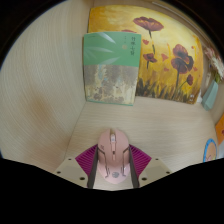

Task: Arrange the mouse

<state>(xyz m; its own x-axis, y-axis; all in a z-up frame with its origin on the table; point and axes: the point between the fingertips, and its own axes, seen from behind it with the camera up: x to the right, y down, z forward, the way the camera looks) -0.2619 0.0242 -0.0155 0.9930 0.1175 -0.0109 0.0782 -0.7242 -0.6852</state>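
Between our two fingers we are gripping a pale pink mouse point(113, 152), the gripper point(113, 166) closing its magenta pads point(91, 160) against both its sides. Beyond it a green book point(110, 68) is lying, its writing too small to read, beside a flower painting point(160, 52)

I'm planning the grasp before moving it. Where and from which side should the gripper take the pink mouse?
Grip the pink mouse across its narrow flanks, coming along its length from the tail end. It already lies lengthwise between the fingers of the gripper, nose pointing toward the green book, so its long sides face the pads.
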